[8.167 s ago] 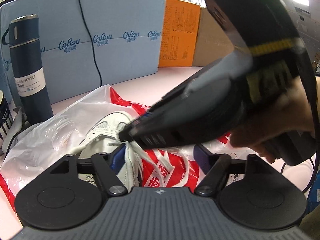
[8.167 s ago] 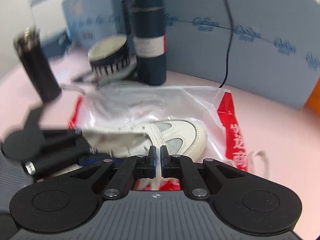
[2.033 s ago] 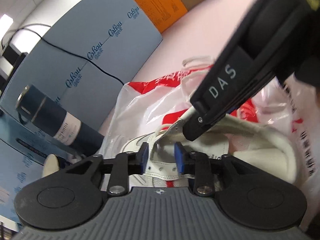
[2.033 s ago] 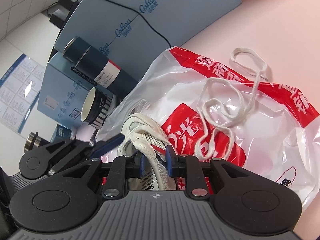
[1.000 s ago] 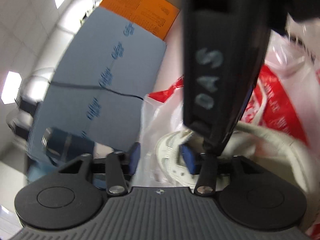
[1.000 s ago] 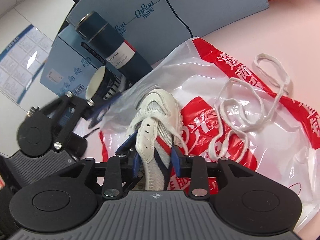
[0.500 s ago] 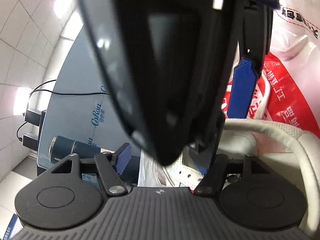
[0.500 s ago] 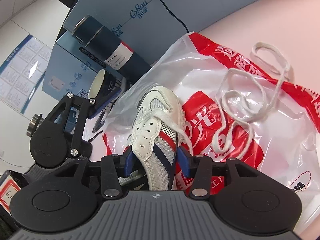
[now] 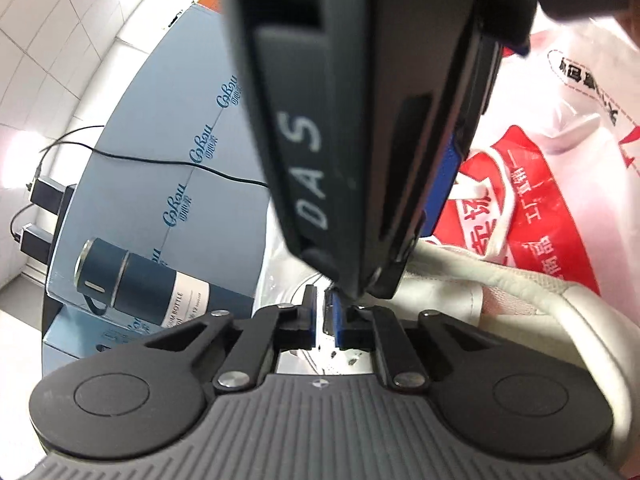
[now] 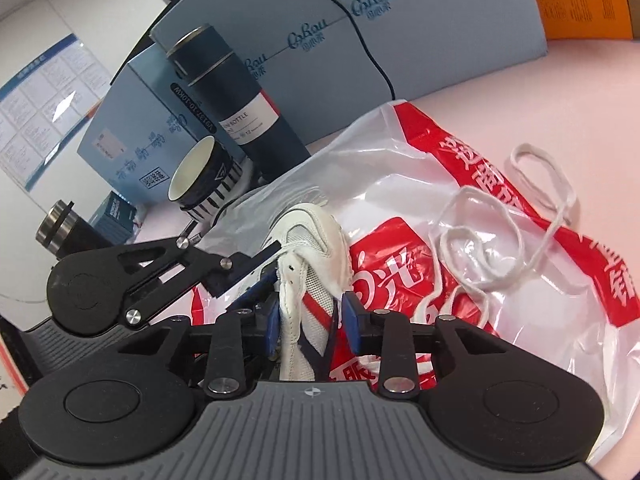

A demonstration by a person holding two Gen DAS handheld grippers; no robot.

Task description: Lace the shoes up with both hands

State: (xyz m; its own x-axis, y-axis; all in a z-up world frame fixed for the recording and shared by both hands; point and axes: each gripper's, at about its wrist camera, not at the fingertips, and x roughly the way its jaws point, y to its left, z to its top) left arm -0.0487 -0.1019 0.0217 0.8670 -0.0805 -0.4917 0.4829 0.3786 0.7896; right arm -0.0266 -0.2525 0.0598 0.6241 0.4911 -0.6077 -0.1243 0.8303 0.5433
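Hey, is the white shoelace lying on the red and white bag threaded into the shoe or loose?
Loose. The shoelace lies in open loops on the plastic bag, beside the shoe.

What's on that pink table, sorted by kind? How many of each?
Shoes: 1, a white sneaker
Loose white shoelaces: 1
Red-and-white plastic bags: 1
Dark blue vacuum bottles: 1
Striped cups: 1
Light blue boxes: 1
Total: 6
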